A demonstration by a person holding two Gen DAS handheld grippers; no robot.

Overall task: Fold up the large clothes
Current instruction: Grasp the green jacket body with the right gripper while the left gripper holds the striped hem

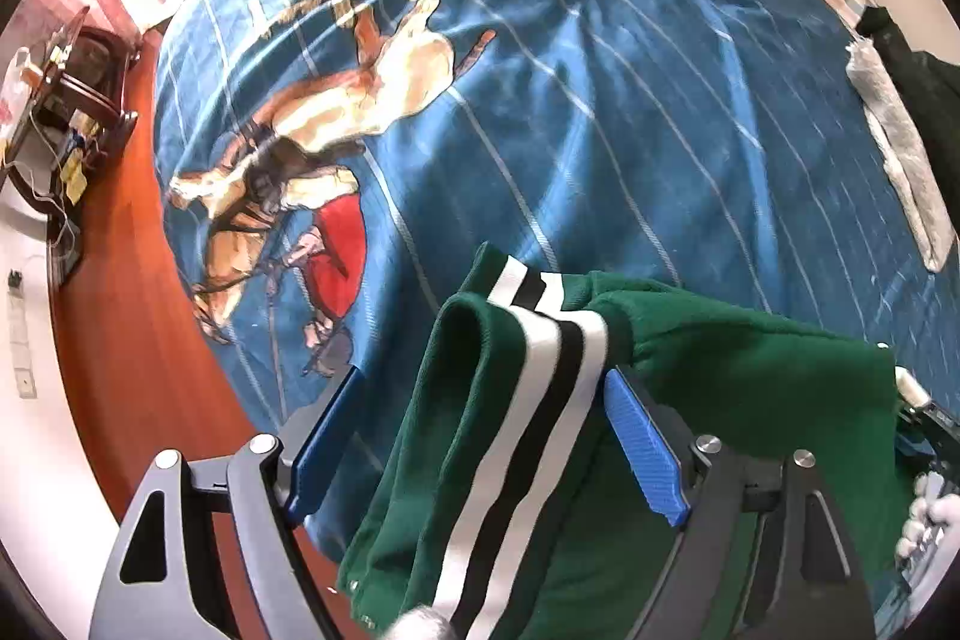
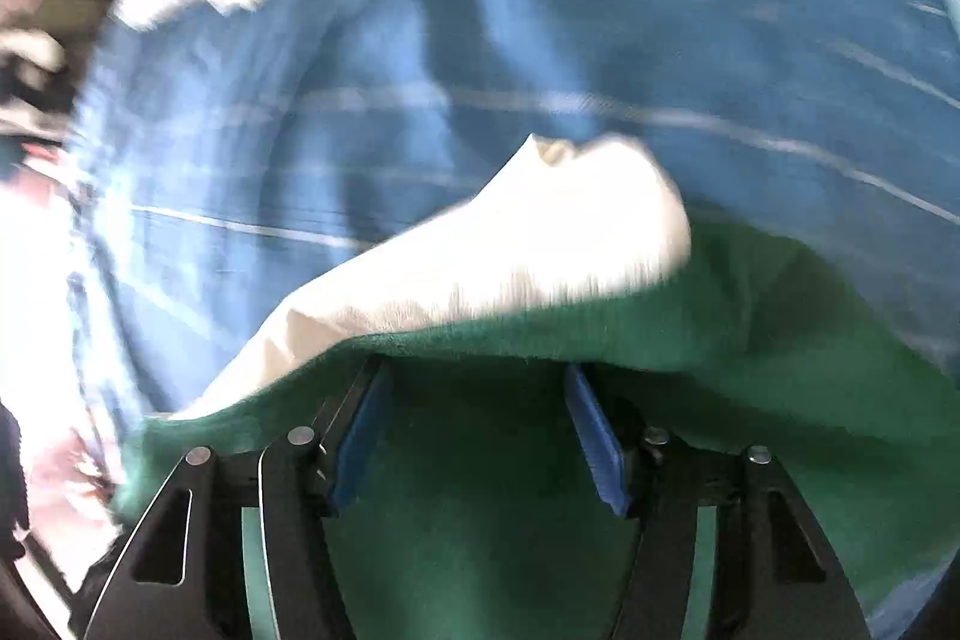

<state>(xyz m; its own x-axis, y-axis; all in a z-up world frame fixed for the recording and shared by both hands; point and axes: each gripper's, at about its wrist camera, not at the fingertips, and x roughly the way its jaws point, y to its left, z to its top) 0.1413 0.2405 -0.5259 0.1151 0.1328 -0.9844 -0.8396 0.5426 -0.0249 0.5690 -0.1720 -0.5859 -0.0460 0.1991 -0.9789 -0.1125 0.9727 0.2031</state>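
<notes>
We see a dark green garment (image 1: 720, 340) (white and black stripes at one edge) draped in folds over the bed; a cream sleeve (image 2: 528, 244) lies across it.

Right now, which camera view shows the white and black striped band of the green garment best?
The left wrist view. There the striped band runs sharp between the open fingers of the left gripper. The right wrist view is blurred and shows only plain green garment and a white part; no stripes are visible.

Garment (image 1: 750, 340) lies on bedspread (image 1: 570, 70), cabinet (image 1: 72, 100) left.
</notes>
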